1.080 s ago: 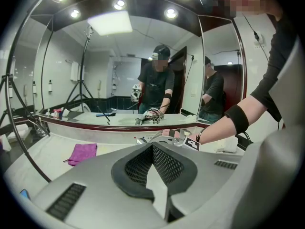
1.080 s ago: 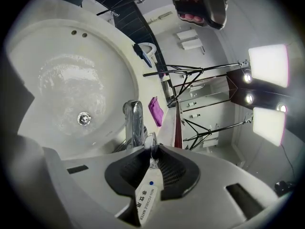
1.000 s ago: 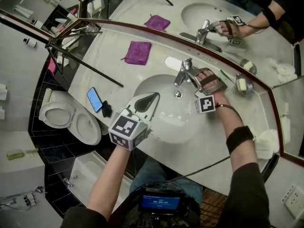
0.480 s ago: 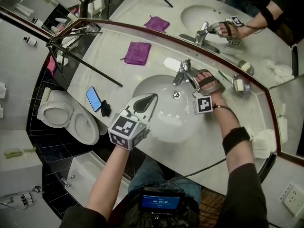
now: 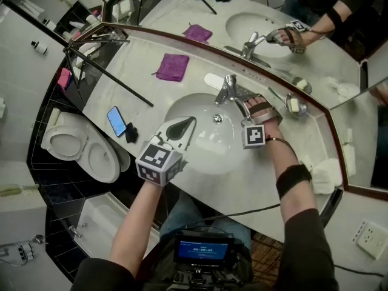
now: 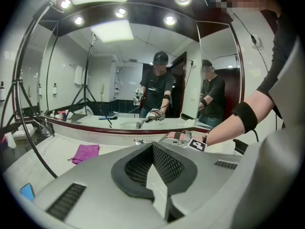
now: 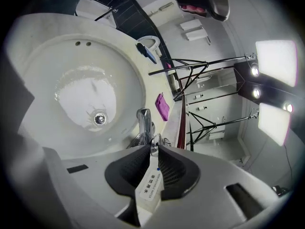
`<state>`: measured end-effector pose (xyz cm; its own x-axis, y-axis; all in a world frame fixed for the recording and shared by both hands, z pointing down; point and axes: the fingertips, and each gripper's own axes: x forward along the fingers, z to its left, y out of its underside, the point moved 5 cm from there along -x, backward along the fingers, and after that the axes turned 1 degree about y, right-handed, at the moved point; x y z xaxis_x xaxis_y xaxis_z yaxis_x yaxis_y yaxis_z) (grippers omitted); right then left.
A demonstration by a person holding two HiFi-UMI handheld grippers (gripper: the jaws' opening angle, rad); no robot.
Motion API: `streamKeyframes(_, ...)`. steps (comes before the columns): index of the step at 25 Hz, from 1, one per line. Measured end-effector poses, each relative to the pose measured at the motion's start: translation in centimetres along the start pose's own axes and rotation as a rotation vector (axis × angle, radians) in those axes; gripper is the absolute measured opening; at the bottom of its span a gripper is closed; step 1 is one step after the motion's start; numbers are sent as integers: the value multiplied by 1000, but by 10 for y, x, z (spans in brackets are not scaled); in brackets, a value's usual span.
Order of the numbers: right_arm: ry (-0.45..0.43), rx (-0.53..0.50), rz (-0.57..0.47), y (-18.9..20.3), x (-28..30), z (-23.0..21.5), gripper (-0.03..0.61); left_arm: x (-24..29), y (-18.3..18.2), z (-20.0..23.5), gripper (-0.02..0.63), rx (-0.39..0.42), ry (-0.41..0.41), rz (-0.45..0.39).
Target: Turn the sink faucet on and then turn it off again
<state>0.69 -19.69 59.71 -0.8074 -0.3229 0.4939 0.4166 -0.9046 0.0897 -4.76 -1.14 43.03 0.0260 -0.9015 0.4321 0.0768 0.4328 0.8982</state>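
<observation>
Faucet (image 5: pixel 225 91) at the back of the sink (image 5: pixel 209 153); its lever (image 7: pixel 152 147) is mostly buried in the right tool (image 5: pixel 247 103).
Head view hides the lever, but the right gripper view shows it clamped between the pads. Can't tell if water is running. Spout's long axis runs from mirror (image 5: pixel 182 5) toward drain (image 5: pixel 217 119). Left tool (image 5: pixel 193 121) is closed and empty, over the basin's left side.

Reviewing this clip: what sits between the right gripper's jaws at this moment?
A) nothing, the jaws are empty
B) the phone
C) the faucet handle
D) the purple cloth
C: in the right gripper view, the right gripper is shut on the labelled faucet handle, just behind the spout over the sink.
</observation>
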Motion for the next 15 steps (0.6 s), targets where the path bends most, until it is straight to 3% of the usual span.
streamKeyframes(7, -72, -21, 12, -7, -46, 15, 15, -23, -8, -11, 2, -4, -9, -23)
streamKeyframes(15, -257, -16, 54, -1, -101, 56, 15, -40, -22, -20, 2, -20, -14, -65)
